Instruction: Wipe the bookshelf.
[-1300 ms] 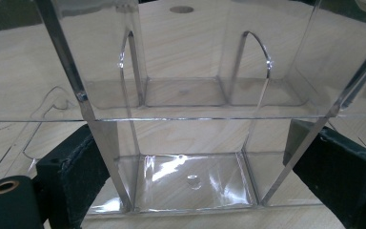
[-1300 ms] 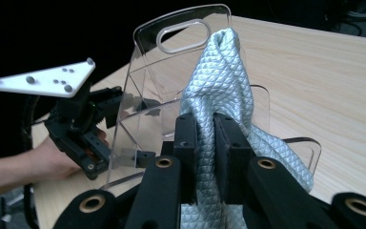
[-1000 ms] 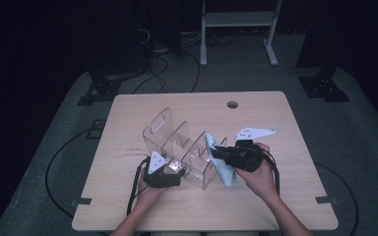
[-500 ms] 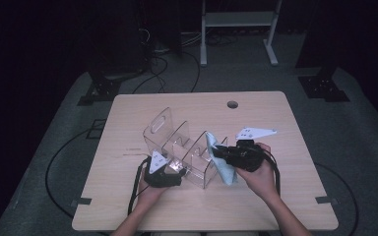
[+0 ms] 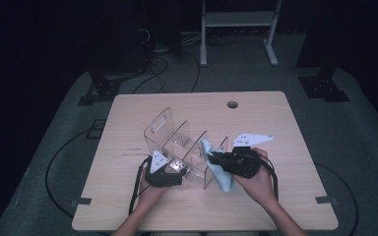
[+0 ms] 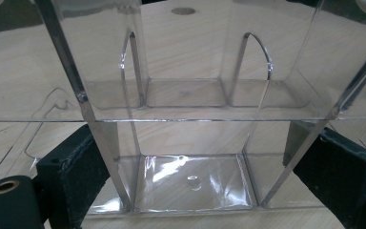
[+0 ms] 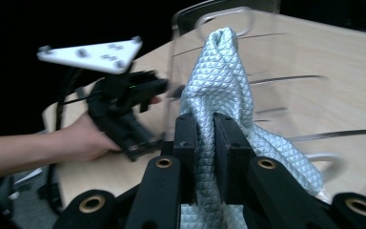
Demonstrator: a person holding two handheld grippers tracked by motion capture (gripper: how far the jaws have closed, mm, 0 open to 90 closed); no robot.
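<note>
A clear acrylic organizer (image 5: 177,142) with several dividers stands mid-table. My left gripper (image 5: 170,167) is at its near end; in the left gripper view its two black jaws sit against the outer walls of the nearest compartment (image 6: 186,186), shut on it. That compartment holds nothing. My right gripper (image 5: 215,158) is just right of the organizer, shut on a light blue quilted cloth (image 5: 220,174). In the right gripper view the cloth (image 7: 224,71) rises in a bunch from between the jaws of the right gripper (image 7: 205,125), in front of the organizer (image 7: 276,71). The left gripper (image 7: 124,100) shows beyond it.
The wooden table (image 5: 275,113) has a round cable hole (image 5: 232,104) near its far edge. Bare tabletop lies to the left, right and behind the organizer. Cables (image 5: 59,162) and a white stand's legs (image 5: 236,29) are on the dark floor beyond.
The right gripper with the cloth has edged slightly toward the near edge of the table. The left gripper and the organizer have kept still.
</note>
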